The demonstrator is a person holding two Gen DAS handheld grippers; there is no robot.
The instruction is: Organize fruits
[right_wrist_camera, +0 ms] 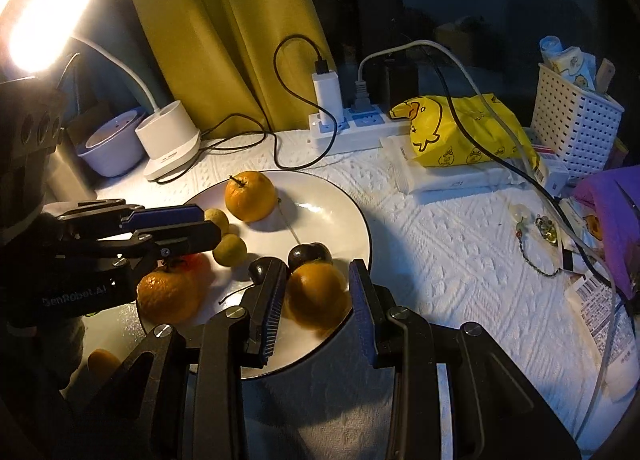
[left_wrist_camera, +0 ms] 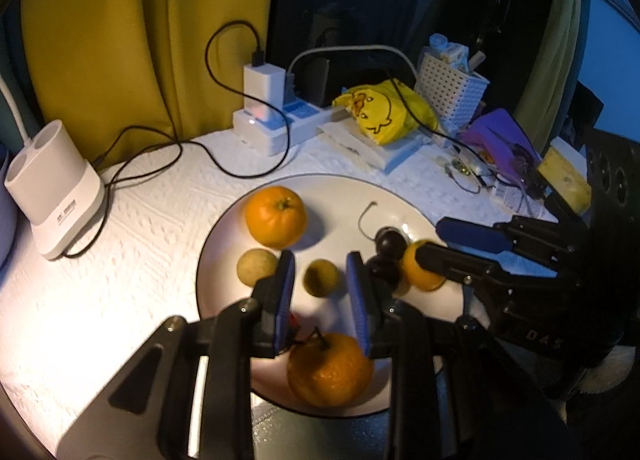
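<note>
A white plate [left_wrist_camera: 344, 199] holds three oranges, two small yellow-green fruits and two dark cherries. My left gripper [left_wrist_camera: 320, 280] is open above the plate; a small green fruit [left_wrist_camera: 321, 277] lies beyond its tips and an orange [left_wrist_camera: 330, 370] lies under its jaws. It shows at the left in the right wrist view [right_wrist_camera: 200, 225]. My right gripper [right_wrist_camera: 318, 284] is open around an orange [right_wrist_camera: 318, 296] at the plate's [right_wrist_camera: 340, 195] near edge, not clamped. Cherries [right_wrist_camera: 310, 254] lie just beyond. In the left wrist view the right gripper [left_wrist_camera: 436, 238] reaches in from the right.
A white lamp base [left_wrist_camera: 56, 195] stands at the left. A power strip with chargers and black cables [left_wrist_camera: 280, 119] sits behind the plate. A yellow duck bag [left_wrist_camera: 384, 111], a white basket [left_wrist_camera: 452, 91] and purple items [left_wrist_camera: 500, 143] crowd the back right. A yellow curtain [left_wrist_camera: 140, 39] hangs behind.
</note>
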